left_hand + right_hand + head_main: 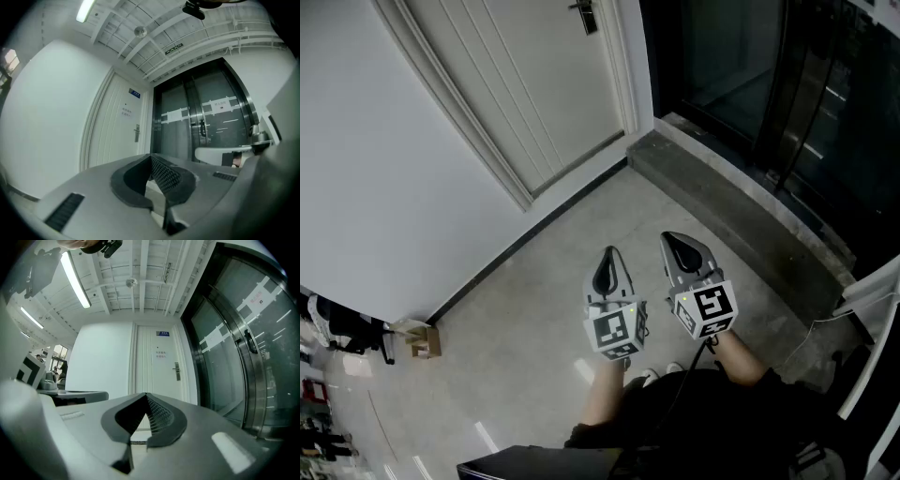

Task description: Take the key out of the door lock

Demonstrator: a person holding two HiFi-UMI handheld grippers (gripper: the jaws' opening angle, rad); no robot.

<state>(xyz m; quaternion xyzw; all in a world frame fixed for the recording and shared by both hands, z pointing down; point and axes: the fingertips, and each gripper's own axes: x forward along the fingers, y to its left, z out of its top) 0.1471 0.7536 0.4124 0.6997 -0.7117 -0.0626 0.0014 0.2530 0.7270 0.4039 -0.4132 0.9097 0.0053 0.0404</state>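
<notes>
White panelled door (534,84) ahead; both my tools are closed, empty and well short of the lock.
The door is shut, with grey floor (553,262) between us. My left gripper (609,253) and right gripper (668,237) point level at it side by side, jaws together on nothing. I judge the right marginally nearer. The dark metal lever lock (586,16) sits at the door's right edge. The head view crops it; the gripper views show it whole and upright. No view resolves the key, which is presumably in that lock.
</notes>
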